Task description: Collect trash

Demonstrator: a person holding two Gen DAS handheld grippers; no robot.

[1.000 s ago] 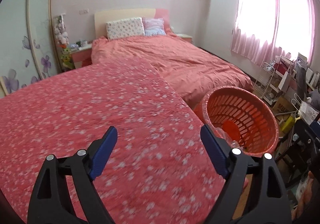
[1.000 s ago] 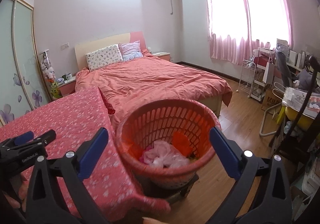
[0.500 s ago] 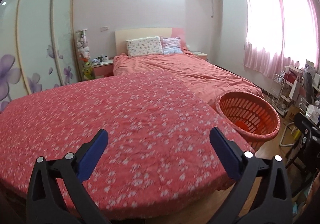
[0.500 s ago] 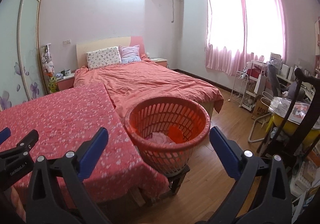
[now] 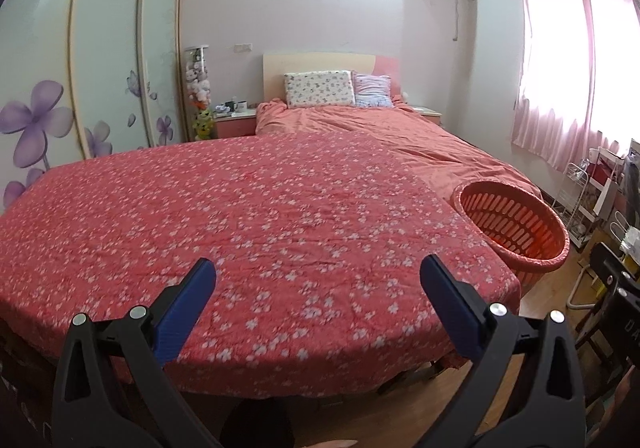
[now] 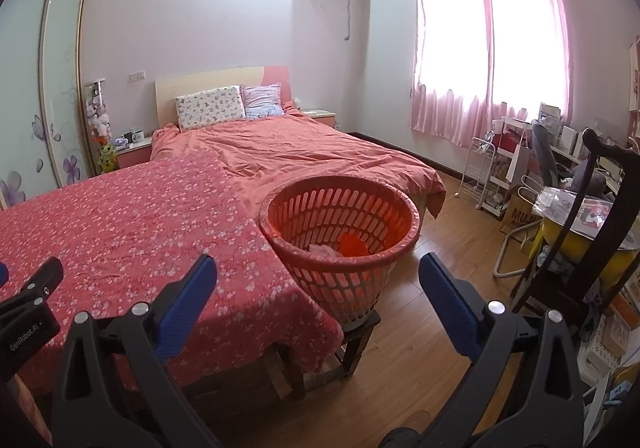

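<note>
Both claws are up off the table here, tipped a bit downward. The left gripper (image 5: 318, 280) has its blue pads spread wide with nothing between them, just looking out over the table (image 5: 240, 215) and its red flowery cloth, which looks bare on top from this side. The right gripper (image 6: 318, 280) is the same story, jaws wide apart and holding nothing; through the gap you see the table's right front corner and the orange basket (image 6: 340, 248). The basket sits on a dark little stool (image 6: 360, 336) right against the table's right edge, with its rim touching or just about touching the cloth, hard to say which. Inside at the bottom there's a crumpled pale pink piece of trash (image 6: 324, 250) next to an orange piece (image 6: 352, 244), so that's where the rubbish is. From the left wrist view the basket (image 5: 516, 228) is off past the table's far right corner and you can't see into the bottom. The left claw also pokes into the right wrist view at the left edge (image 6: 28, 308), over the table's front edge, only its black body and a sliver of blue showing. Behind the table is a bed (image 6: 300, 151) with two pillows, and wood floor (image 6: 420, 348) to the right.
</note>
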